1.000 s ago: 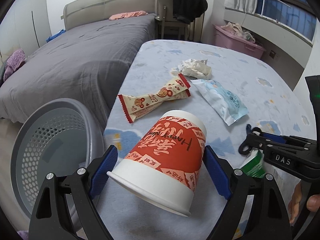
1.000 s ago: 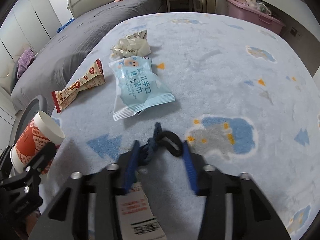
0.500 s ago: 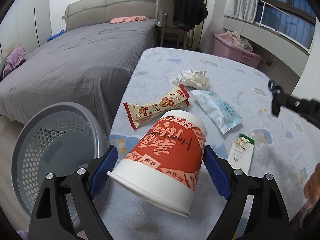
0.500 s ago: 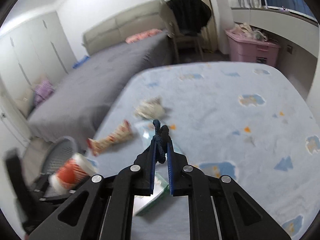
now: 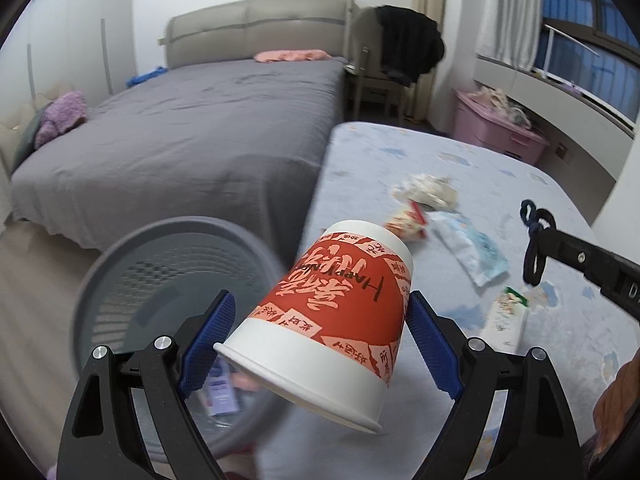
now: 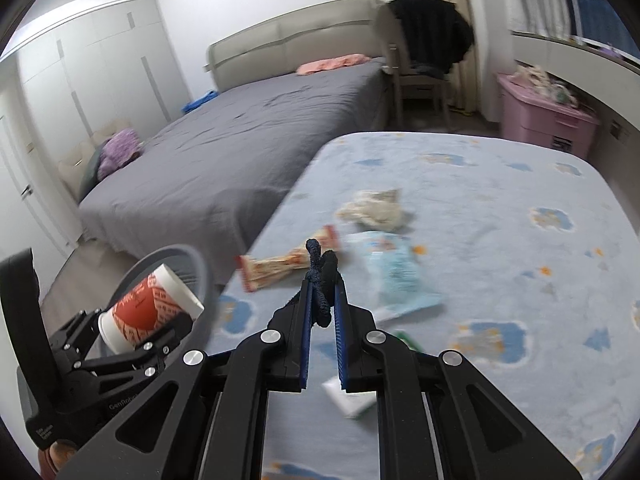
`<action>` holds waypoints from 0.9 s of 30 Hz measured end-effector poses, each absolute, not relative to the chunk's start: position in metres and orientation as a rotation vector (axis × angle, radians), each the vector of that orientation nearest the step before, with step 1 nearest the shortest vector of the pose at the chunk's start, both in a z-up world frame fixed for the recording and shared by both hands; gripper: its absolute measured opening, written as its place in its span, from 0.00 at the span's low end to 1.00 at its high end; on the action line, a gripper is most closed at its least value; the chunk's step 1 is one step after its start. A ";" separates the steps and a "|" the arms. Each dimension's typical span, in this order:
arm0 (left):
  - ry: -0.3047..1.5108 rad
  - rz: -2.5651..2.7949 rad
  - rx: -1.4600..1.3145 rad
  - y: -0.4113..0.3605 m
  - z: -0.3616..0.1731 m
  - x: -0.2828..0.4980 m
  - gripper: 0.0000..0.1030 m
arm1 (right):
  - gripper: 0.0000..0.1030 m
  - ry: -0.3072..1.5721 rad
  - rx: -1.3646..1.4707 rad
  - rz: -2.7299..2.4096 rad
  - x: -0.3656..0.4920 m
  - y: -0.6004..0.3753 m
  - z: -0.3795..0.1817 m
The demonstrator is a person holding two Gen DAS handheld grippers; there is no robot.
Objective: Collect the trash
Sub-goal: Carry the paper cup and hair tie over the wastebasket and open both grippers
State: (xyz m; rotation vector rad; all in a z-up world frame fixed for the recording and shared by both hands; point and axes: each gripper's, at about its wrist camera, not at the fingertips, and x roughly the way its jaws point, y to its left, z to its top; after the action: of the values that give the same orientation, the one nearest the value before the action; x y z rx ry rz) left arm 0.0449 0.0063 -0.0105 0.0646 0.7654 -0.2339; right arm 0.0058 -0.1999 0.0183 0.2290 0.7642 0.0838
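The red-and-white paper cup (image 5: pixel 340 316) is clamped on its side between the blue pads of the left tongs (image 5: pixel 320 332), mouth toward the camera, and is held just beside the rim of the grey perforated waste basket (image 5: pixel 120 264) standing on the floor at the edge of the light blue tabletop (image 5: pixel 500 168). A small packet can be made out inside the basket (blurred, so no more can be said of it). The right tongs (image 6: pixel 322 300) are pressed together on a dark blue knotted hair tie (image 6: pixel 320 276), which is lifted clear of the tabletop. Left lying on the tabletop are a crumpled white wrapper (image 6: pixel 376 210), a red-edged snack wrapper (image 6: pixel 288 266), a pale blue wet-wipe packet (image 6: pixel 396 276) and a green-and-white sachet (image 5: pixel 506 318). The grey bed (image 5: pixel 192 136) is seen behind.
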 end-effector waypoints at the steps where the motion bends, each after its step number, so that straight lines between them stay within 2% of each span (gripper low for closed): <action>1: 0.763 -0.216 0.064 0.014 -0.009 0.045 0.82 | 0.10 0.767 0.222 0.106 0.009 -0.191 0.018; 13: 0.804 -0.004 0.021 0.114 -0.019 0.054 0.82 | 0.10 0.826 0.131 0.382 0.053 -0.060 0.002; 27: 0.846 0.061 -0.049 0.150 -0.039 0.069 0.82 | 0.12 0.931 0.089 0.455 0.088 -0.015 -0.032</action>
State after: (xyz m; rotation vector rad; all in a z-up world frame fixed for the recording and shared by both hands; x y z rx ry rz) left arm 0.0687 0.1498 -0.0388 -0.0489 0.8461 0.0613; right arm 0.0877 -0.0151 -0.0321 0.0894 0.9309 0.4554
